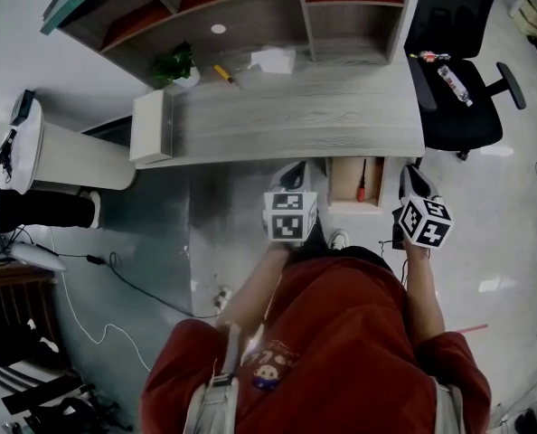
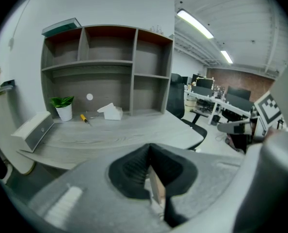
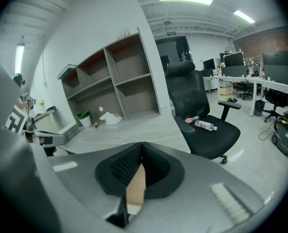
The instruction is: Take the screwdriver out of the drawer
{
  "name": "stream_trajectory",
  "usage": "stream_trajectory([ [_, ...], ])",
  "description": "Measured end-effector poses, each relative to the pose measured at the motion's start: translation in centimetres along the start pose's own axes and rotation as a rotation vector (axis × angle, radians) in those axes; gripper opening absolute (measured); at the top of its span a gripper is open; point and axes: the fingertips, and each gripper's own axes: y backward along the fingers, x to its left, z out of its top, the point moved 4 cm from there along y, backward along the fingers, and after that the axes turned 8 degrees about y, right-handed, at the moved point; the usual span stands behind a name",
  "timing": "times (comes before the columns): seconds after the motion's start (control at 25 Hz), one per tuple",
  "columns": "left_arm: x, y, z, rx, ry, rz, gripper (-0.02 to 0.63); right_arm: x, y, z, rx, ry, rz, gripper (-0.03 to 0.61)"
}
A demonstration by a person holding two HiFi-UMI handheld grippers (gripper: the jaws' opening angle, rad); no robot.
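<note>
Drawer (image 1: 343, 184) open under the bench (image 1: 296, 116) front edge, near its right corner, red screwdriver (image 1: 362, 182) inside. Left tongs (image 1: 293, 175) and right tongs (image 1: 414, 181) closed, empty, flanking drawer.

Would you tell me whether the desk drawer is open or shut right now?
Open: the drawer juts out from under the desk, red-handled screwdriver lying inside.

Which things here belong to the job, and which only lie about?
For the job: open drawer, red-handled screwdriver inside it, left gripper, right gripper.
Lying about: yellow screwdriver, plant, tissue box, bottle, chair.
</note>
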Motion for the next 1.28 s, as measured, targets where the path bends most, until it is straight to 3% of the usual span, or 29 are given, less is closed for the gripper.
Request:
stream_trajectory([
  [0.56,0.0,-1.0,-0.2,0.016,-0.008,-0.036,-0.002,1.3,-0.6,-1.0,0.017,0.024,-0.023,0.004],
  [0.92,0.4,-1.1,-0.8,0.022,-0.001,-0.039,-0.002,1.8,-1.2,-1.7,0.027,0.042,-0.035,0.186],
  [1.28,0.5,-0.8,-1.2,0.029,0.012,-0.035,-0.002,2.4,-1.6,-2.4,0.055,0.050,-0.011,0.186],
])
